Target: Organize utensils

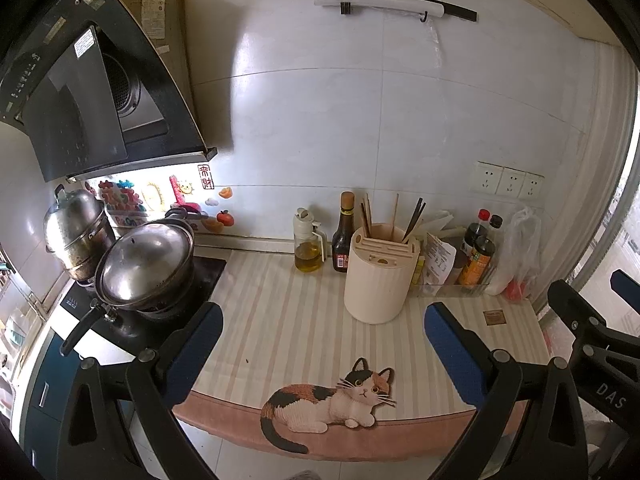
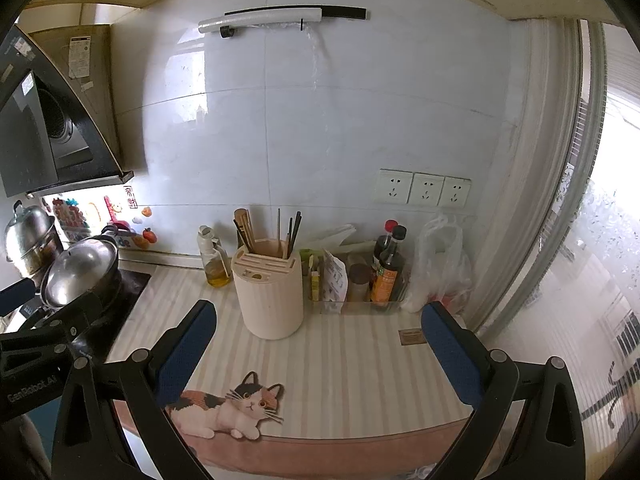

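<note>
A cream utensil holder (image 1: pixel 380 276) (image 2: pixel 270 292) stands upright on the striped cat mat (image 1: pixel 288 320) (image 2: pixel 352 364), with several chopsticks (image 1: pixel 414 216) (image 2: pixel 292 228) standing in its round cup. My left gripper (image 1: pixel 324 320) is open and empty, above the mat's front, short of the holder. My right gripper (image 2: pixel 320 320) is open and empty, also in front of the holder. The right gripper's body shows at the right edge of the left wrist view (image 1: pixel 592 328); the left gripper's body shows at the left edge of the right wrist view (image 2: pixel 44 336).
An oil bottle (image 1: pixel 308 246) (image 2: pixel 216 260) and a dark sauce bottle (image 1: pixel 344 236) stand behind the holder. A clear tray with bottles and packets (image 1: pixel 472 264) (image 2: pixel 360 280) and a plastic bag (image 2: pixel 440 268) sit at the right. Steel pots (image 1: pixel 148 264) (image 2: pixel 80 272) sit on the stove at left.
</note>
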### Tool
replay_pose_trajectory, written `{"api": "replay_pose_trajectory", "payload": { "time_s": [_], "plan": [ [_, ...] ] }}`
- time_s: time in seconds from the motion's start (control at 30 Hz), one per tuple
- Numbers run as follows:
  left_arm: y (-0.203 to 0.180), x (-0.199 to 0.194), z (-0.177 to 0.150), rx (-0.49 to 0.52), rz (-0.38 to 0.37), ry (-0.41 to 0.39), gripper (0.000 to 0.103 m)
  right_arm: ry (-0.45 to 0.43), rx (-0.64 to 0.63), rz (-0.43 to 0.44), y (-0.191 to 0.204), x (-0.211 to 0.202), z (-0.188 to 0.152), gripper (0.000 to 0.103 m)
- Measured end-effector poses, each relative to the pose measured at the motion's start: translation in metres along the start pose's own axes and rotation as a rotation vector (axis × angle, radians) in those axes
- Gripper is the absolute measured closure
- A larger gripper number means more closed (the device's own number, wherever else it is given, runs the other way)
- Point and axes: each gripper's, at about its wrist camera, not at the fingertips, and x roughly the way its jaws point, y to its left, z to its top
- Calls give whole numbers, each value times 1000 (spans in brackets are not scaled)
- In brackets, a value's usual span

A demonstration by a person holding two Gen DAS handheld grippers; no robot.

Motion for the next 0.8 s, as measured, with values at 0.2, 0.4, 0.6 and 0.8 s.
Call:
{"api": "replay_pose_trajectory", "payload": {
  "time_s": [0.2,0.4,0.6,0.8],
  "plan": [
    [0,2,2,-1,1,-3,0,0,1,-1,1,2,1,0],
    [1,5,4,-3,-1,-4,0,3,-1,-4,2,2,1,0],
    [2,5,5,-4,-1,-4,0,3,-2,-1,3,4,3,0],
    [3,7,8,-5,5,-5,0,5,0,3,4,6,3,0]
  ]
}}
